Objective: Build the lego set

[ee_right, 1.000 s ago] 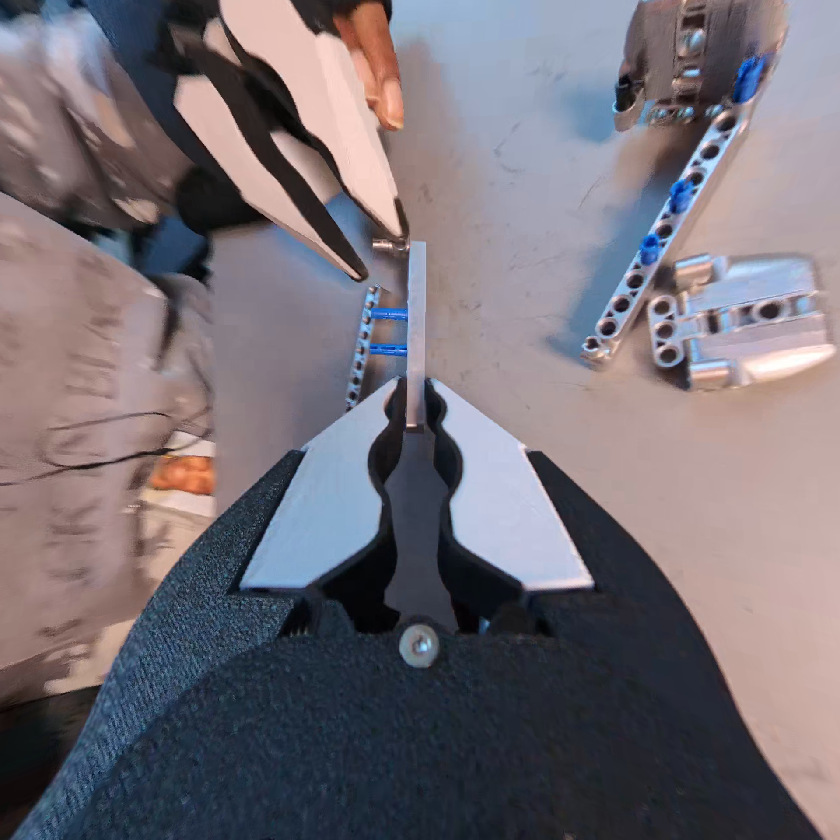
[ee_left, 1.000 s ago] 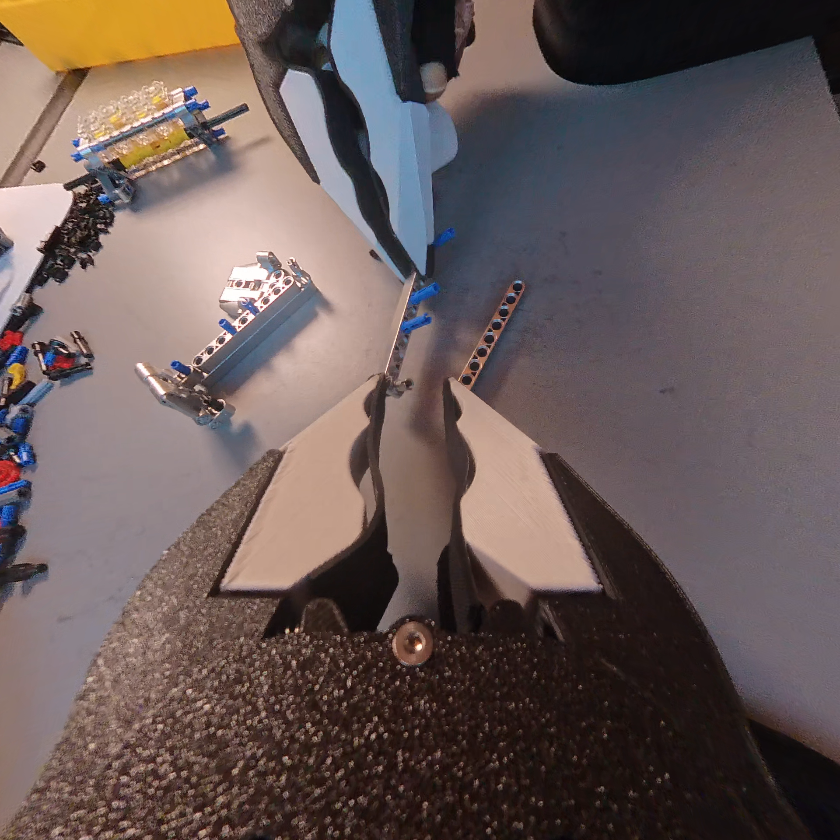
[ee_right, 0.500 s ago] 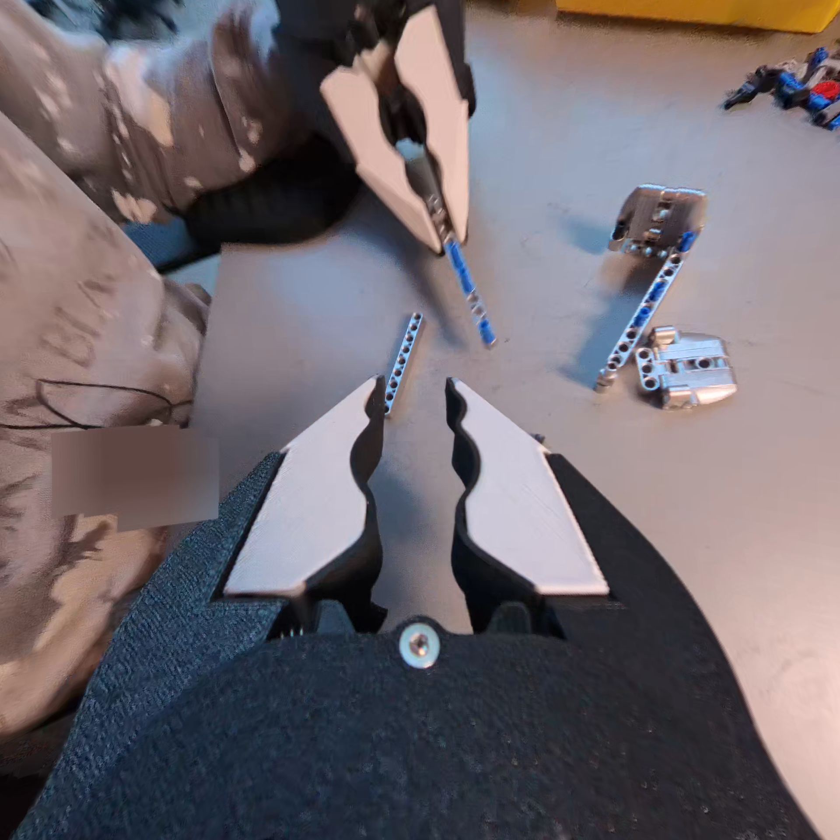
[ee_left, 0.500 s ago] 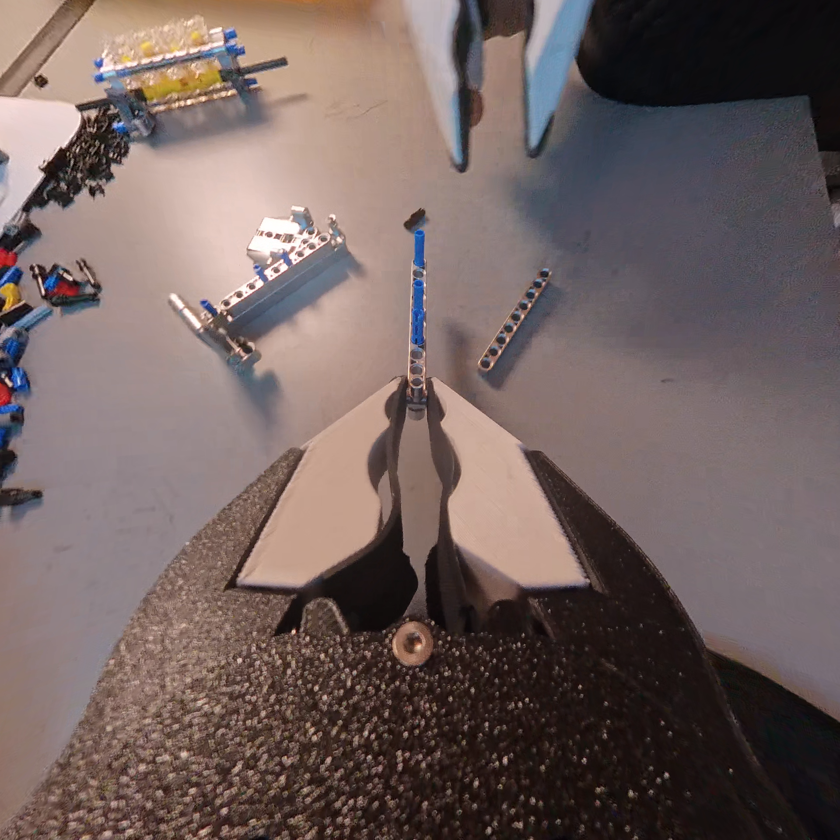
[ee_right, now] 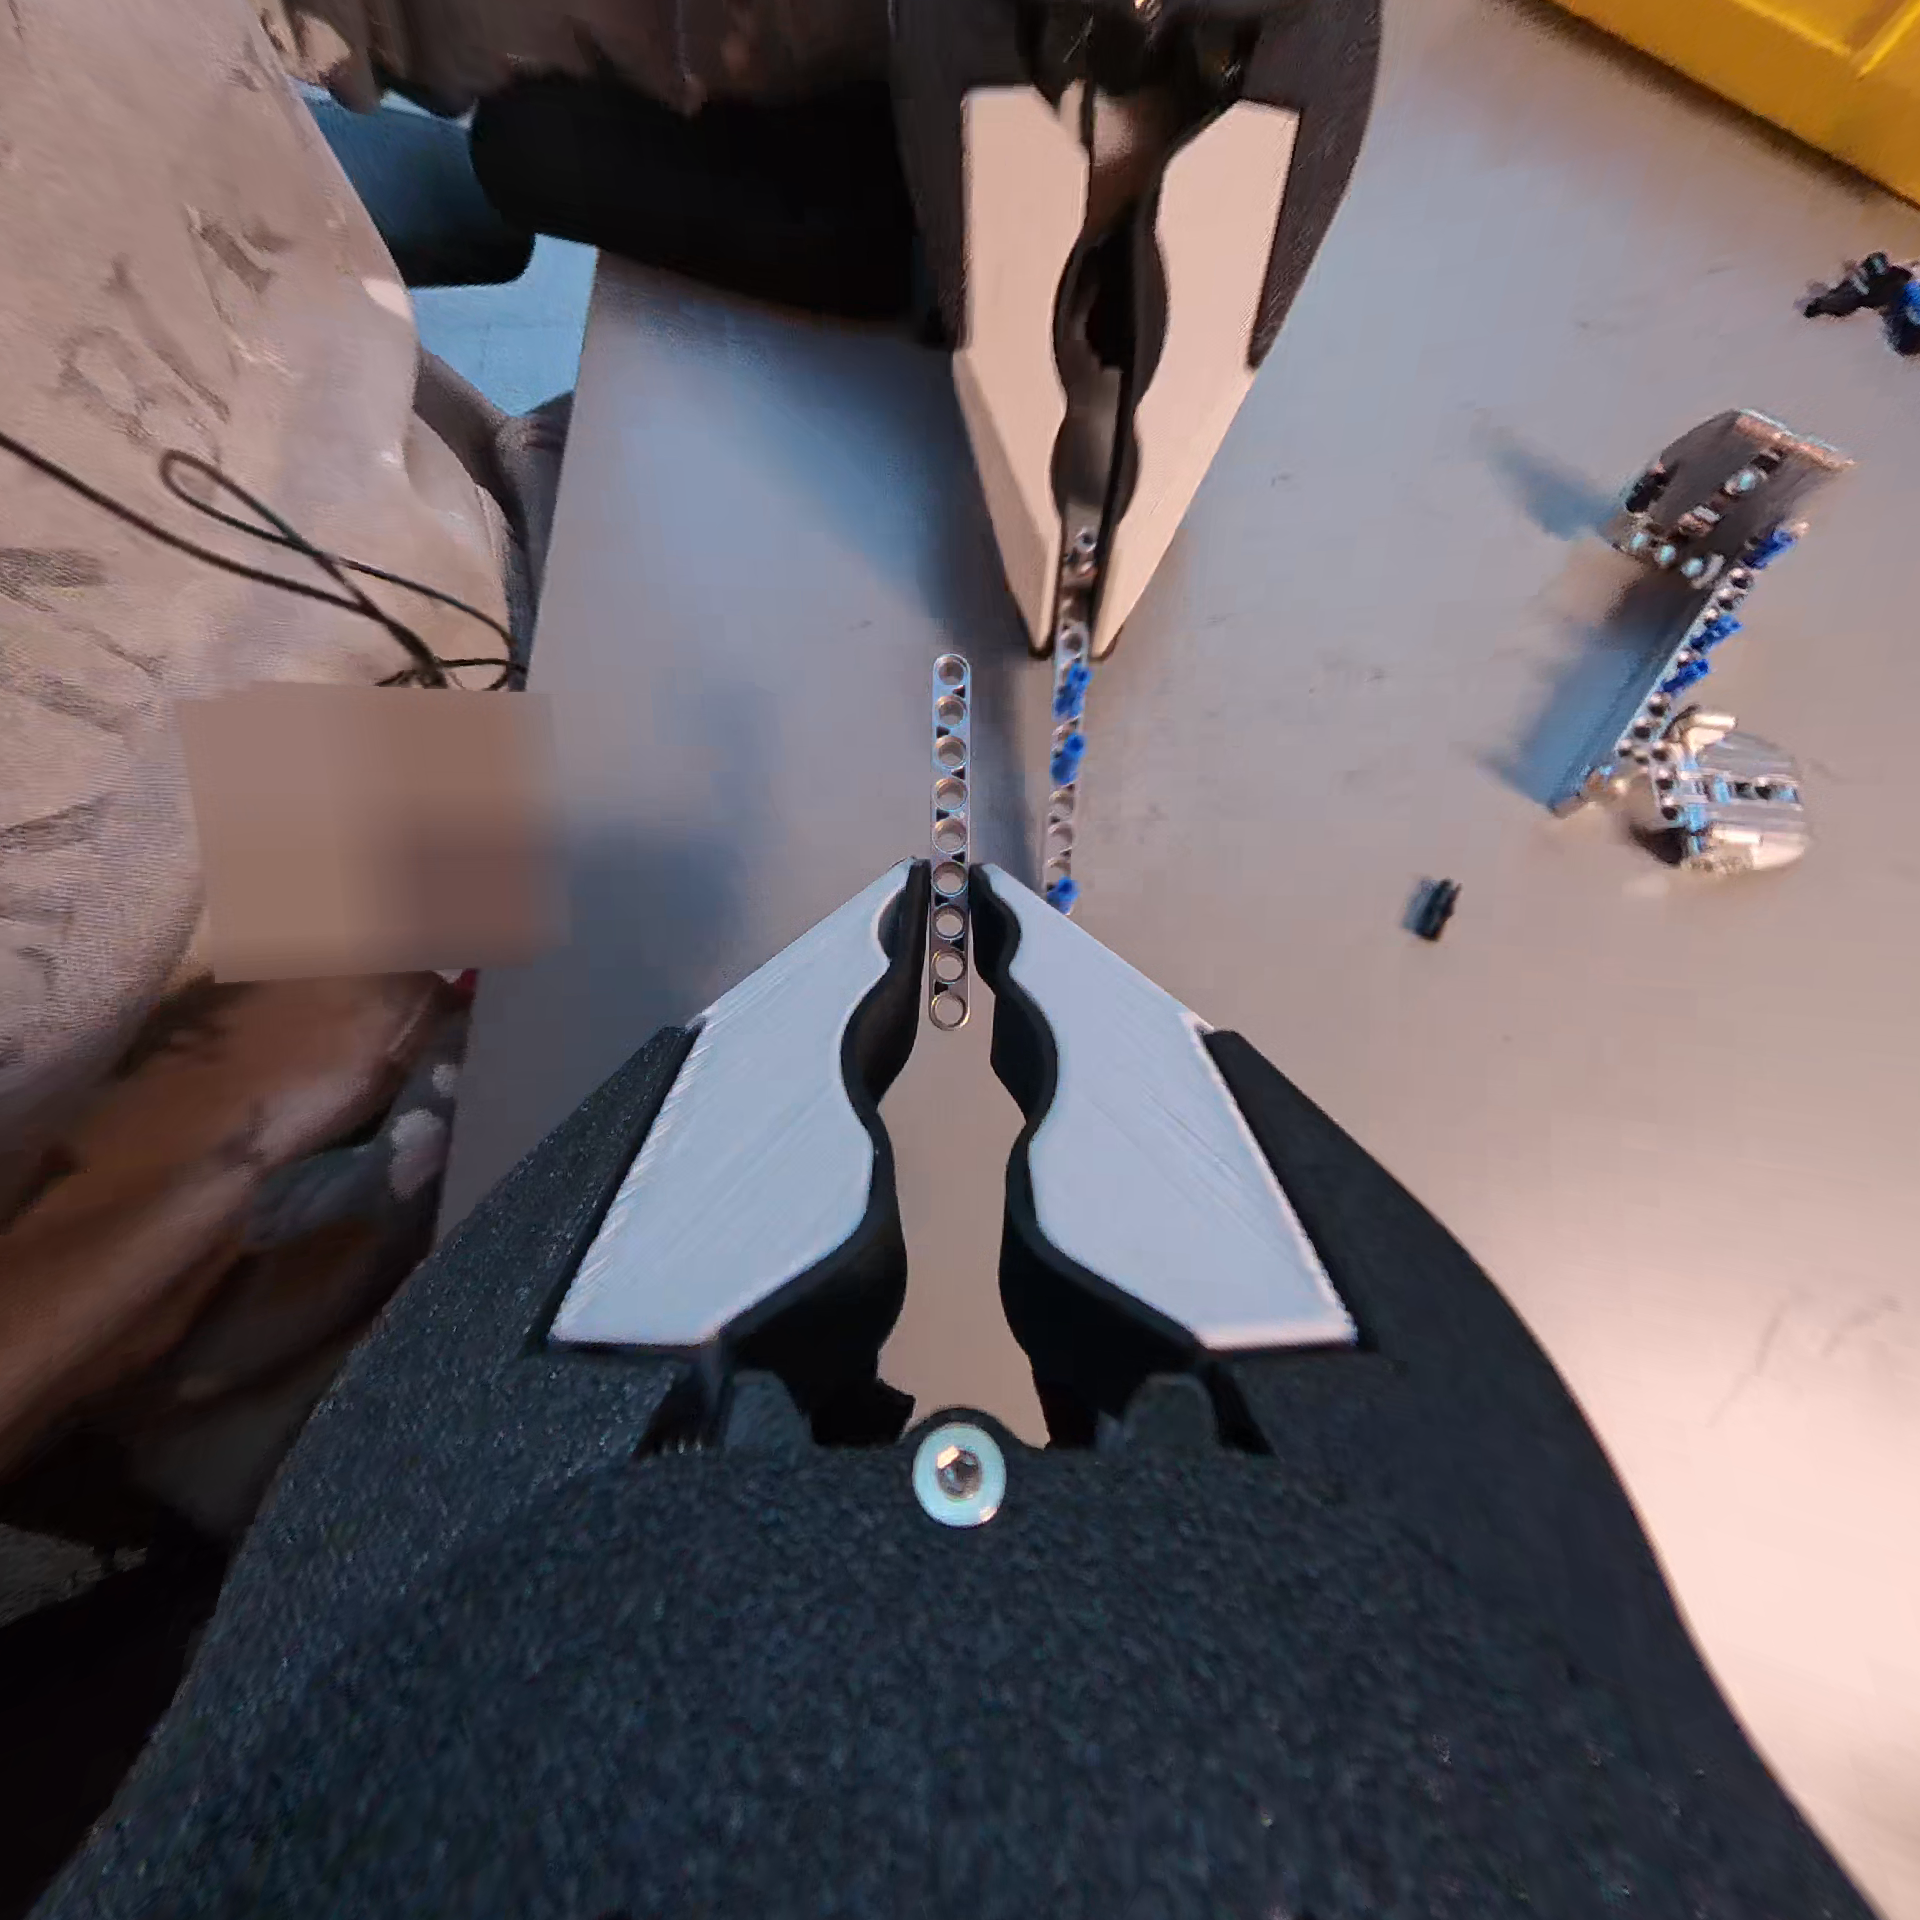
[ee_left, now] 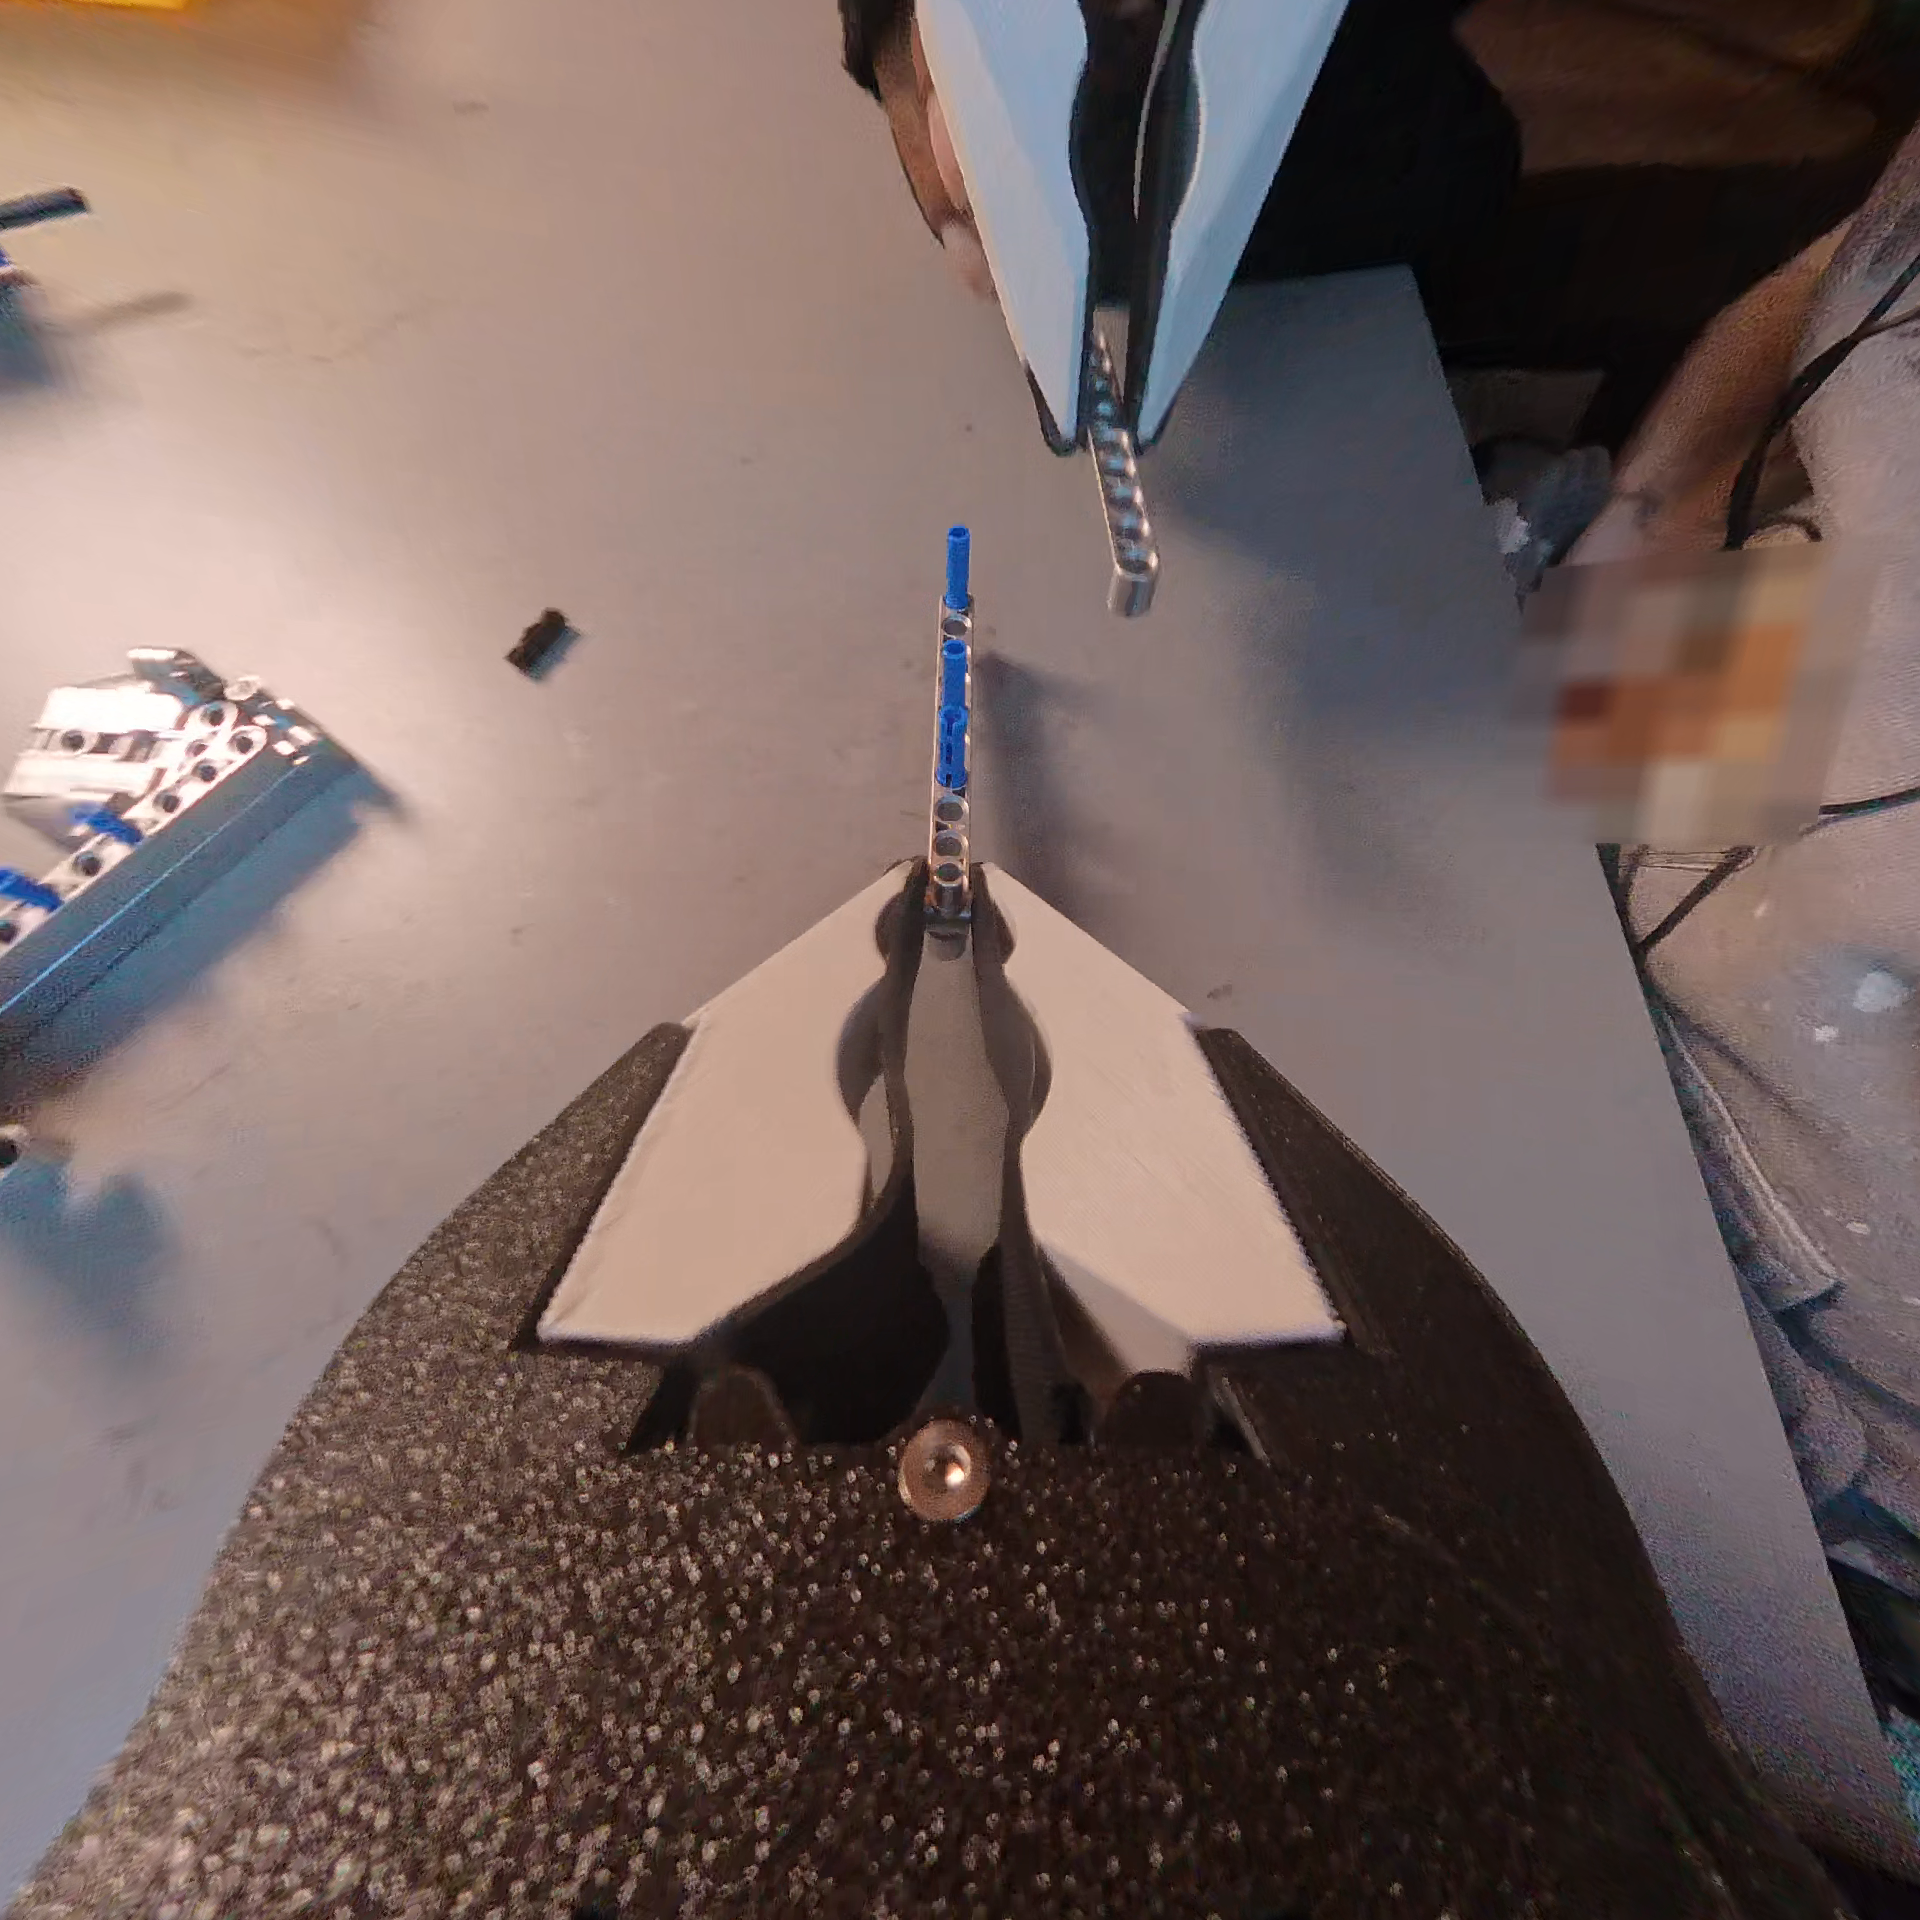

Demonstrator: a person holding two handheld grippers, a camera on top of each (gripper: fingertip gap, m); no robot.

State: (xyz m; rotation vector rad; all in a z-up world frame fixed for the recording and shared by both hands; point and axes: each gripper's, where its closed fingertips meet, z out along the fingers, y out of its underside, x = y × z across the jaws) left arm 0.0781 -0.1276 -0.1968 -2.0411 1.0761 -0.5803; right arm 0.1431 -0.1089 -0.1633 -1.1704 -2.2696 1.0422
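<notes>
My left gripper [ee_left: 948, 891] is shut on the near end of a grey holed beam with blue pins [ee_left: 952, 764] and holds it above the grey table, pointing away from me. My right gripper [ee_right: 948, 885] is shut on a plain grey holed beam [ee_right: 950, 790], also lifted off the table. In the left wrist view the right gripper [ee_left: 1099, 436] hangs at the top with its plain beam [ee_left: 1124, 509] pointing down, just right of the pinned beam's tip. In the right wrist view the left gripper [ee_right: 1070, 644] faces me with the pinned beam [ee_right: 1066, 769] close beside my beam.
A grey built assembly with blue pins [ee_left: 135, 790] lies at the left and also shows in the right wrist view [ee_right: 1704, 665]. A small black piece [ee_left: 540, 642] lies on the table [ee_left: 520, 364]. A yellow bin [ee_right: 1766, 73] stands far right. A person's clothing [ee_right: 156, 416] borders the table edge. Spacing between my two grippers at the tips: around 9 cm. From the left gripper's tips to the small black piece [ee_left: 540, 642] is close to 11 cm. The right camera catches it too, in the right wrist view [ee_right: 1432, 907].
My right gripper let go of the pinned beam, opened, then shut on the plain beam that lay on the table and lifted it. My left gripper closed on the pinned beam and holds it.
</notes>
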